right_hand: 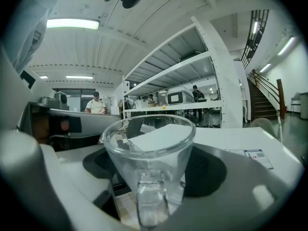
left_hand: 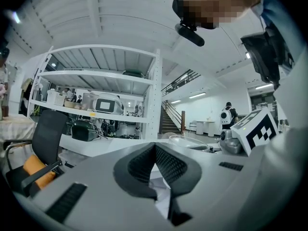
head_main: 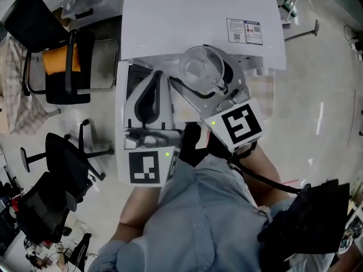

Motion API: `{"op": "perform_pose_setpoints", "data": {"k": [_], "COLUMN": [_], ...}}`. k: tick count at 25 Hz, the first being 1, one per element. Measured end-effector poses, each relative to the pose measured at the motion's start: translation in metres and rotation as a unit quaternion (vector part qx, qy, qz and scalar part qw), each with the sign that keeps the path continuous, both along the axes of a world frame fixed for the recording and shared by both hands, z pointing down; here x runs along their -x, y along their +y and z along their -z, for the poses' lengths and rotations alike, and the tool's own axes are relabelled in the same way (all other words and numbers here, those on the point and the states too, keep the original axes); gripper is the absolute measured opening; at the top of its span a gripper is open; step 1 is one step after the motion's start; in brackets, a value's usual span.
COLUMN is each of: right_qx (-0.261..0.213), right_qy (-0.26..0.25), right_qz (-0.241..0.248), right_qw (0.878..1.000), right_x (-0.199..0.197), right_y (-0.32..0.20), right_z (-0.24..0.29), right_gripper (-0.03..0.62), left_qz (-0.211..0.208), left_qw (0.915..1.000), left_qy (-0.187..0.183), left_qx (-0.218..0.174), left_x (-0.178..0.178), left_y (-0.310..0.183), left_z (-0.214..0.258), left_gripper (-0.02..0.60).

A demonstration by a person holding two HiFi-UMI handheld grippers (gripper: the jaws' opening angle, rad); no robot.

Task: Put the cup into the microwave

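While upright, cup (right_hand: pixel 152 158) in right tool (head_main: pixel 205 77)

White shelving (left_hand: pixel 98 76), black office chairs (head_main: pixel 67 158)

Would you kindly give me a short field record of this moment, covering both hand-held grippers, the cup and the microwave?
right hand-held gripper: closed on the clear glass cup, carrying it in the air
cup state: upright, looks empty, handle towards the gripper's camera
left hand-held gripper: jaws together, nothing between them
white box-shaped microwave: just ahead of both grippers, seen from above; door cannot be seen
task status: cup not yet in the microwave
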State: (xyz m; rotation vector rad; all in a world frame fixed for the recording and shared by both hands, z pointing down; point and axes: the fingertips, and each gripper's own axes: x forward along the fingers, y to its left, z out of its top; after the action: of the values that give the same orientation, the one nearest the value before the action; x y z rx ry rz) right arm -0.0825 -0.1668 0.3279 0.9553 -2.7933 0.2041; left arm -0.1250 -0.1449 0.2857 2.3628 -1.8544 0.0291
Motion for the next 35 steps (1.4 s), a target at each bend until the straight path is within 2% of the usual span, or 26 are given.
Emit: {"op": "perform_pose_setpoints", "data": {"k": [5, 9, 14, 19, 25, 35], "right_qx": [0.007, 0.013, 0.022, 0.043, 0.059, 0.071], "right_qy": [-0.008, -0.010, -0.005, 0.005, 0.015, 0.023], "right_qz": [0.001, 0.002, 0.001, -0.006, -0.012, -0.020], "right_qw": [1.000, 1.000, 1.000, 0.999, 0.998, 0.997], "right_x": [-0.002, -0.004, -0.007, -0.011, -0.014, -0.008], "right_y": [0.012, 0.018, 0.026, 0.025, 0.016, 0.000], "right_z": [-0.014, -0.023, -0.045, -0.079, -0.110, -0.142], "right_gripper": [0.379, 0.379, 0.379, 0.379, 0.379, 0.379], "left_qz": [0.005, 0.006, 0.011, 0.004, -0.005, -0.030], "left_qw": [0.9999, 0.9999, 0.9998, 0.9999, 0.9997, 0.9994], "left_qy": [0.007, 0.014, 0.010, 0.012, 0.000, -0.001], "left_qx": [0.005, -0.006, 0.010, -0.002, 0.022, 0.017], "left_x": [-0.001, -0.004, -0.004, -0.009, -0.012, -0.016], "left_y": [0.007, 0.009, 0.015, 0.014, 0.018, 0.005], "left_z": [-0.009, -0.007, -0.027, -0.038, -0.058, -0.077], "left_gripper": [0.000, 0.000, 0.000, 0.000, 0.000, 0.000]}}
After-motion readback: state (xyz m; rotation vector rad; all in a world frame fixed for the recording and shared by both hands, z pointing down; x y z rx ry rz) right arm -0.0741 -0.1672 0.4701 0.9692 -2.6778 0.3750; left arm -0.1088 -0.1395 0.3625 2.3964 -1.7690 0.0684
